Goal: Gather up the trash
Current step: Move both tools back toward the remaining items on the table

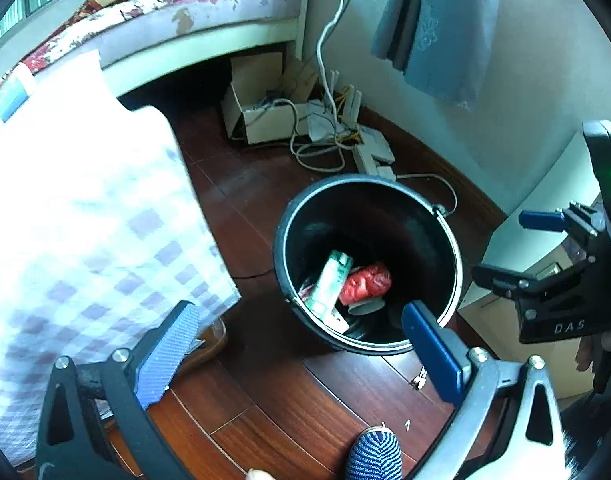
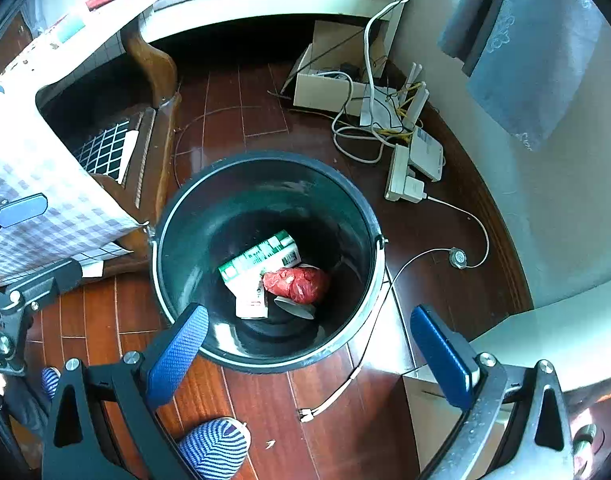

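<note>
A black bucket stands on the dark wood floor. At its bottom lie a green-and-white carton, a crumpled red bag and a pale lid-like piece. My right gripper hovers over the bucket's near rim, open, nothing between its blue pads. My left gripper hangs over the floor just left of the bucket, open and empty. The right gripper also shows at the right edge of the left wrist view.
A checked cloth drapes over a wooden table left of the bucket. A cardboard box, a router, a power strip and loose cables crowd the floor by the wall. A striped slipper is near. A white cabinet stands right.
</note>
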### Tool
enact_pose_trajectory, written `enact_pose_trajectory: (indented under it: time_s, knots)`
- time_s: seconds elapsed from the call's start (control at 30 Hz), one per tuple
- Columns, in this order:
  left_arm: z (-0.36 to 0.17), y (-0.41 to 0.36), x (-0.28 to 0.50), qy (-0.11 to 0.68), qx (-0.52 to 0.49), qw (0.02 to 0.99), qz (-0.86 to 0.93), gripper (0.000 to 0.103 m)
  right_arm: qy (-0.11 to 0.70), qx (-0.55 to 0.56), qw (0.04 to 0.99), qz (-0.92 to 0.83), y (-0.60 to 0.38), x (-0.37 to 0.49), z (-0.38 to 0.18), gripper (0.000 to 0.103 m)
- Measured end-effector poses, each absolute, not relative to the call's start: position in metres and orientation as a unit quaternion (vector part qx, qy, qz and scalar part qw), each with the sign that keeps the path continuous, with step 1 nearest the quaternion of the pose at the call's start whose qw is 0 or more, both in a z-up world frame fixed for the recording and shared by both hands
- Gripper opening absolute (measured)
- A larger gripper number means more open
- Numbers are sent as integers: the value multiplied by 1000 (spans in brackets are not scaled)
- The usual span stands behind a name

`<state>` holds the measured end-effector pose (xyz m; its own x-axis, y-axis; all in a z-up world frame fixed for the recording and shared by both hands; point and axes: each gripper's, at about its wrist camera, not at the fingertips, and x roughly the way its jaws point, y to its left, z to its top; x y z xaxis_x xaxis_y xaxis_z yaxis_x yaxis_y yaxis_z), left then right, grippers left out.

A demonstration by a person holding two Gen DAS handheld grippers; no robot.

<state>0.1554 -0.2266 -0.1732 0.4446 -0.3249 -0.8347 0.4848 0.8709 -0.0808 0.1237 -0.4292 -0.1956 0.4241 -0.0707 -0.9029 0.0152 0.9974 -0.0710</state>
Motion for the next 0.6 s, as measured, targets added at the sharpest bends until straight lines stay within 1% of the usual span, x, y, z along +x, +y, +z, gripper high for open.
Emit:
enact_pose_trajectory:
  time_s: [0.23,0.6]
  knots:
    - [-144,-207,141,443,79,864,-226,102,511,-30,859,-20,-410,108,-166,102]
    - [-113,-157,127,416,55,889,-185,102,474,-44,879,7,-364,99,-120,102]
